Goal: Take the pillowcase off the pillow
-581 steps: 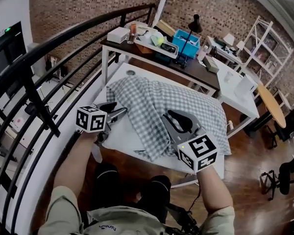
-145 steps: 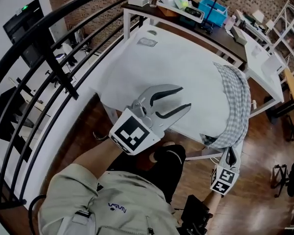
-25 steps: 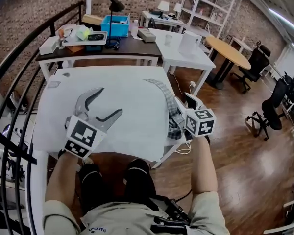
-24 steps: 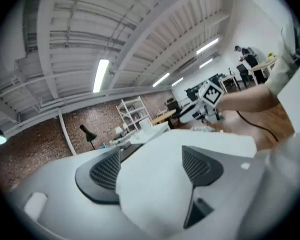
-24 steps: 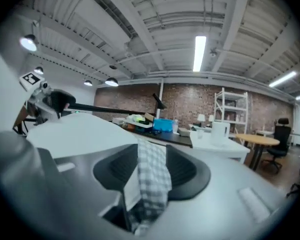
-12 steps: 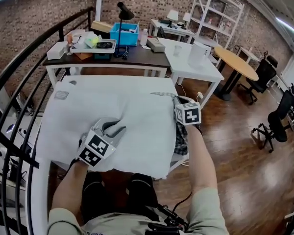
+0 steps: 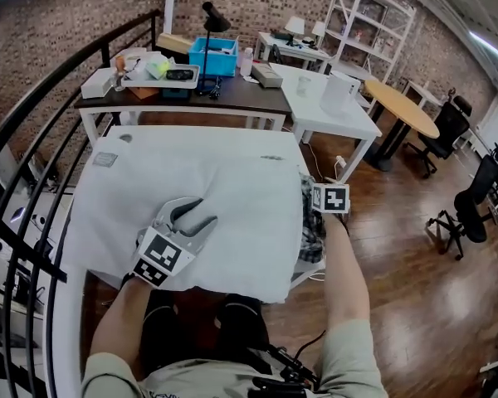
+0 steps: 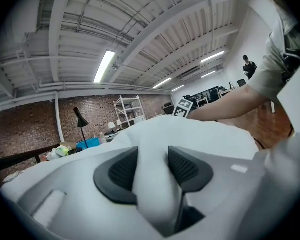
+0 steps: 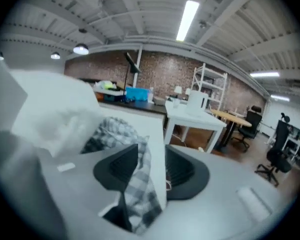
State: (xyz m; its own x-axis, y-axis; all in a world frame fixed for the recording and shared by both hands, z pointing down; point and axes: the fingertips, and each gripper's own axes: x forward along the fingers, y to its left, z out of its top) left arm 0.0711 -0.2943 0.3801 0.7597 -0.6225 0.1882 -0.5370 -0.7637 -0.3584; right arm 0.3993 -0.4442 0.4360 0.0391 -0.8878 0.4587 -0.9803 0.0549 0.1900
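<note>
Brick-walled workshop, white table (image 7: 120,142). The pillowcase (image 7: 312,237) hung off the table's right edge, and the pillow (image 7: 241,189) lay across the top. The right gripper (image 9: 152,168) had just opened its jaws, with the cloth loose between them. The left gripper (image 7: 197,211) had eased its jaws slightly wider but pinched a pillow fold near the front edge. Risk noted: the unclamped pillowcase could slide to the floor.
</note>
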